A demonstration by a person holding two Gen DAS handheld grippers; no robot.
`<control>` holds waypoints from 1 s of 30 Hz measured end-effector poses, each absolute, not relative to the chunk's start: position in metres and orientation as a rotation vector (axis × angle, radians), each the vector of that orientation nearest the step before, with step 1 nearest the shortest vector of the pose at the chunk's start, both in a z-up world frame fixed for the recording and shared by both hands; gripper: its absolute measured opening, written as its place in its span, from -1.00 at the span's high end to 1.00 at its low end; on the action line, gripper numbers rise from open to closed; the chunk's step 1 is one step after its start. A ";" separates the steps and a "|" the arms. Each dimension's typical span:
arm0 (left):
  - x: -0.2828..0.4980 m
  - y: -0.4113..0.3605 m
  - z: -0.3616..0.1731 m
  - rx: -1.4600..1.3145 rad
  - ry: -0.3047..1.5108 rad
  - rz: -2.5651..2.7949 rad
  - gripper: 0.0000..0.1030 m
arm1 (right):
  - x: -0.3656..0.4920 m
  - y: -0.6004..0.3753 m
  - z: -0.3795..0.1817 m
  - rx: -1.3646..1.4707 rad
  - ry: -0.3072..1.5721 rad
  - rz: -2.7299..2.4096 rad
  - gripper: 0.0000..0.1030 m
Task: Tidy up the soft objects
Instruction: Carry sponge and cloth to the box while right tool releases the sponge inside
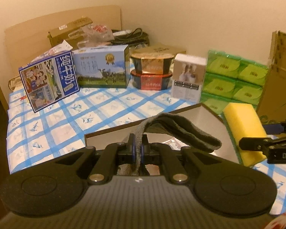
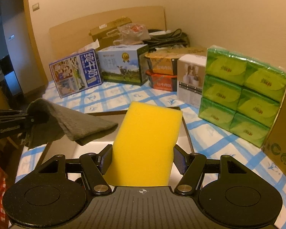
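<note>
The left tool (image 1: 138, 152) is clamped on a grey cloth (image 1: 181, 127) and the right tool (image 2: 143, 160) grips a yellow sponge (image 2: 148, 139), both above an open box (image 1: 206, 114) on the checked worktop (image 1: 66, 118), with milk cartons (image 1: 49, 80), stacked bowls (image 1: 152, 70) and green tissue packs (image 2: 242, 95) lined up behind.

Left wrist view: looks forward, tilted down, along left gripper (image 1: 138, 148). Right wrist view: same, along right gripper (image 2: 143, 158), close over box (image 2: 186, 131). Both share tablecloth (image 1: 57, 118), back-row goods.
</note>
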State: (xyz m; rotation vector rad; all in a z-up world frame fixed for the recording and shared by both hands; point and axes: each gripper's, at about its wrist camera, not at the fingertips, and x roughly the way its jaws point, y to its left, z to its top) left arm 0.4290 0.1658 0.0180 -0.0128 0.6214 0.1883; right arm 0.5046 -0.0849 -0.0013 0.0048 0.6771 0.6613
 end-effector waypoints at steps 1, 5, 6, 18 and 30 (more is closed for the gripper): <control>0.433 0.166 0.015 -0.010 0.626 0.191 0.90 | 0.507 -0.084 -0.004 0.003 0.685 0.658 -0.27; 0.453 0.168 0.005 -0.001 0.648 0.184 0.82 | 0.517 -0.080 -0.017 -0.014 0.705 0.655 -0.28; 0.457 0.169 0.002 -0.005 0.657 0.178 0.74 | 0.518 -0.079 -0.019 -0.018 0.708 0.655 -0.28; 0.464 0.181 -0.016 -0.011 0.727 0.197 0.12 | 0.537 -0.078 -0.034 -0.035 0.732 0.628 -0.31; 0.453 0.178 -0.012 -0.012 0.739 0.166 -0.03 | 0.535 -0.072 -0.033 -0.050 0.684 0.638 -0.54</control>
